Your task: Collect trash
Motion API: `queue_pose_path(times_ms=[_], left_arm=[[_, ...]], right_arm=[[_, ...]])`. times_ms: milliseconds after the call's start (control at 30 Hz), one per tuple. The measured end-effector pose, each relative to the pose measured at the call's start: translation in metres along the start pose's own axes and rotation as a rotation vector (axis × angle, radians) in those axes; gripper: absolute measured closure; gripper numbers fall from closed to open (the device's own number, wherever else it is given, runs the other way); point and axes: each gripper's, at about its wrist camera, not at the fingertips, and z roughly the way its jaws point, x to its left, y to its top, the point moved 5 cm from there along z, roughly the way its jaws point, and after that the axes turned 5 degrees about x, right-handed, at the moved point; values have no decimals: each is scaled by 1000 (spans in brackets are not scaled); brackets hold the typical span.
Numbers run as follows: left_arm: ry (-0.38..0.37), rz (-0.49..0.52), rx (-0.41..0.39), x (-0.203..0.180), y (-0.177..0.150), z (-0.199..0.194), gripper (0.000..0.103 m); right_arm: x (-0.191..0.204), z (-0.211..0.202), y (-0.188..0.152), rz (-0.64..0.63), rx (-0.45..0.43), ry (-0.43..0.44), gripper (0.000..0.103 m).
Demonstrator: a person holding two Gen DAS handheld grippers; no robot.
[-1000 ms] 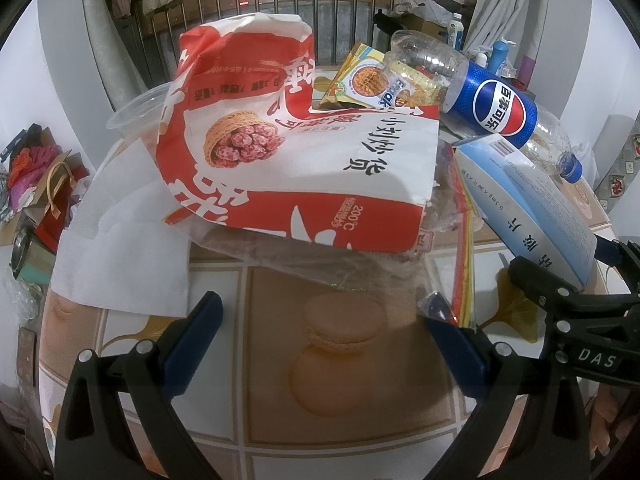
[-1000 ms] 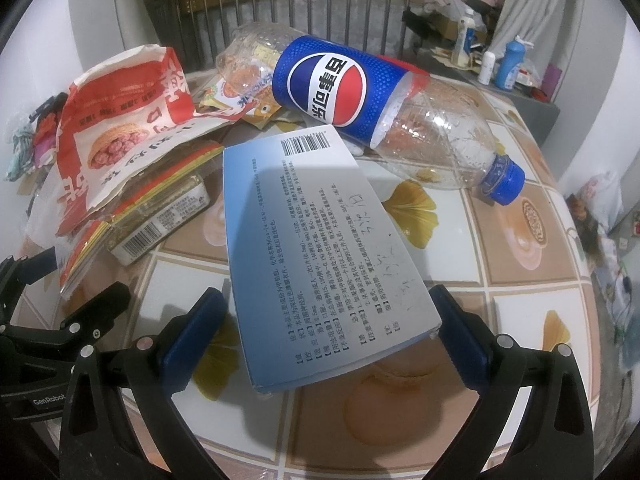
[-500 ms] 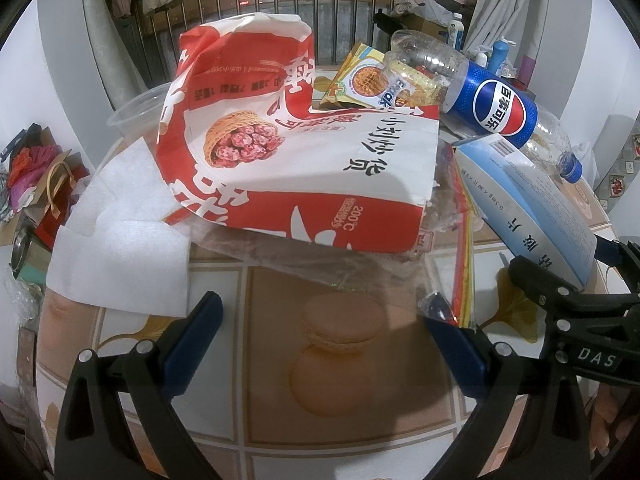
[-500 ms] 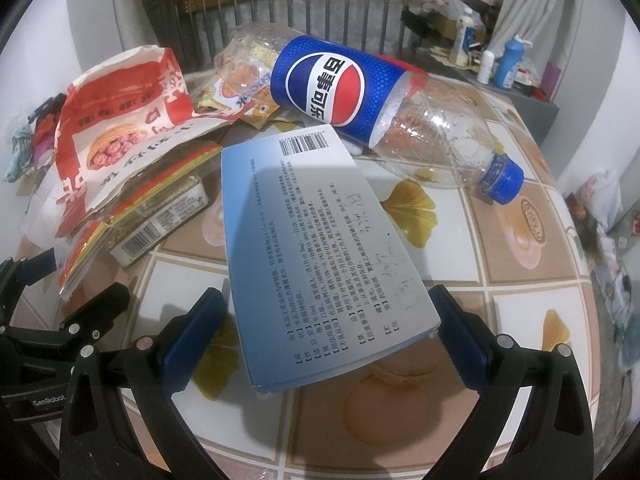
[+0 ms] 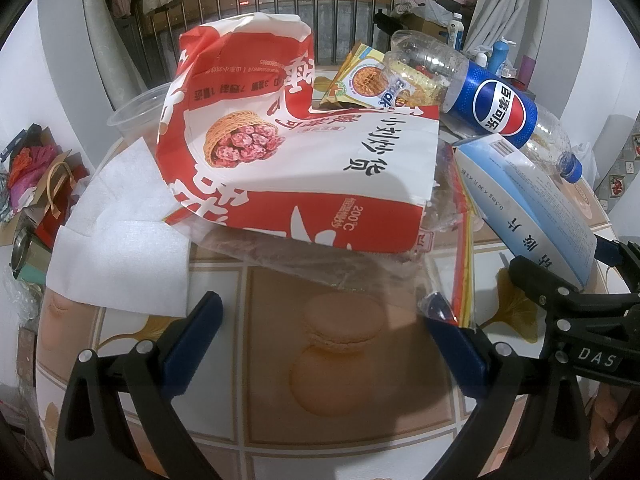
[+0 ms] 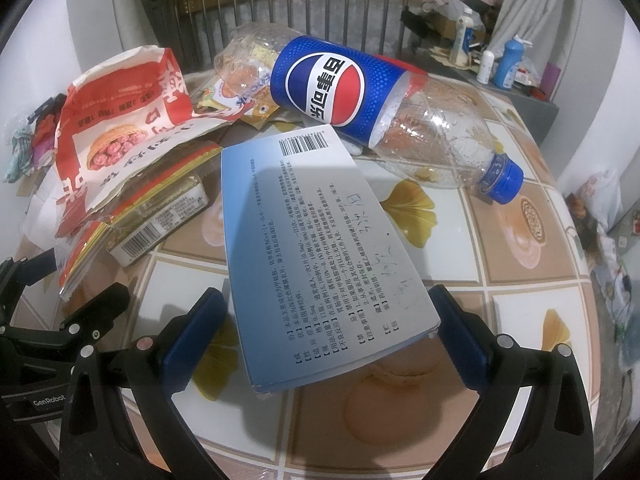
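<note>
Trash lies on a tiled table. A red and white paper bag sits ahead of my open left gripper, on a clear plastic wrapper. A white napkin lies to its left. A light blue medicine box lies between the fingers of my open right gripper, untouched as far as I can tell. It also shows in the left wrist view. An empty Pepsi bottle lies behind the box. A yellow snack packet lies at the back.
A clear plastic cup stands behind the napkin. A small wrapped box with a barcode lies under the paper bag's edge. A metal railing runs behind the table. Bags and clutter sit on the floor to the left.
The napkin's near part has folded and shifted a little. The right wrist view has edged slightly closer to the blue box. Both grippers stay open.
</note>
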Motion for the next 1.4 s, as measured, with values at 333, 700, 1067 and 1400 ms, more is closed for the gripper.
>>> queue_pose_path(times_ms=[333,700,1067,1400], left_arm=[[0,0,0,-1,-1,-1,4],[0,0,0,2,5,3,4],[0,0,0,2,5,3,4],[0,0,0,2,5,3,4]], right_arm=[[-1,-1,-1,0,0,0,6],[-2,-1,0,3,0,0,6],[-2,-1,0,3,0,0,6],[-2,-1,0,4,0,-1,6]])
